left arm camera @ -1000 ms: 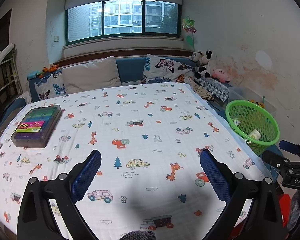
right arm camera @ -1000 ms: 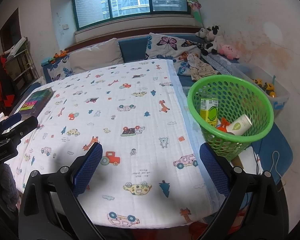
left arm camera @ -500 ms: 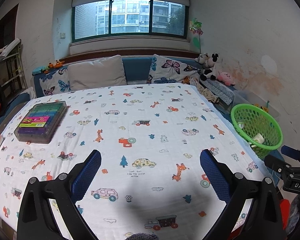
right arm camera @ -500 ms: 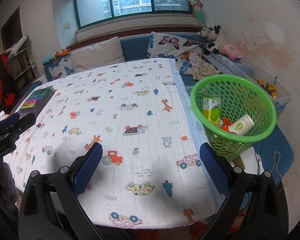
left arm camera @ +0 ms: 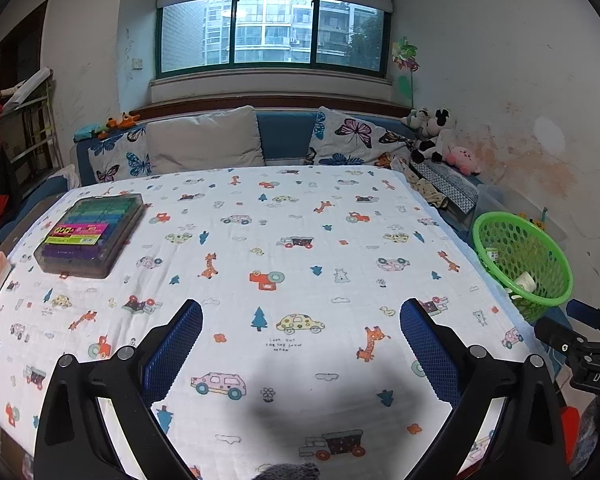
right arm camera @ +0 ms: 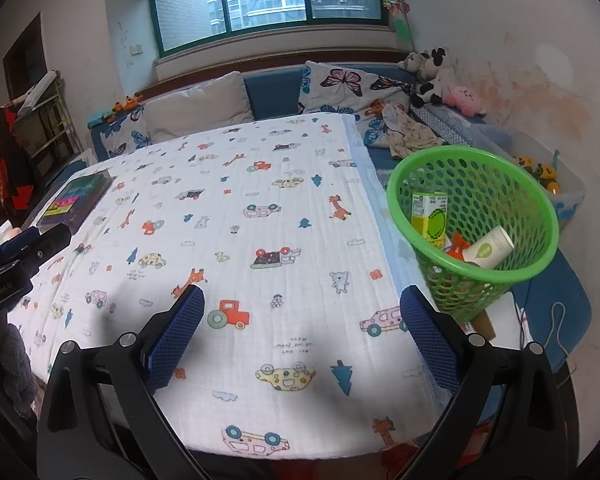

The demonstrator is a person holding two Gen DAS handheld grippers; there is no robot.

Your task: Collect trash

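Since both tools hang above the patterned tablecloth (left arm camera: 300, 240) with nothing between their blue pads, left gripper (left arm camera: 300, 344) and right gripper (right arm camera: 302, 332) each stand spread wide and empty, low centre in their views. Trash sits in the green basket (right arm camera: 474, 276) at right of the right-wrist view, off the table edge: a yellow-green carton (right arm camera: 430, 216), a white cup (right arm camera: 488, 248), an orange scrap (right arm camera: 456, 246). Cloth looks bare of litter; the colourful box (left arm camera: 90, 236) at left is probably no trash, so collection seems about done.
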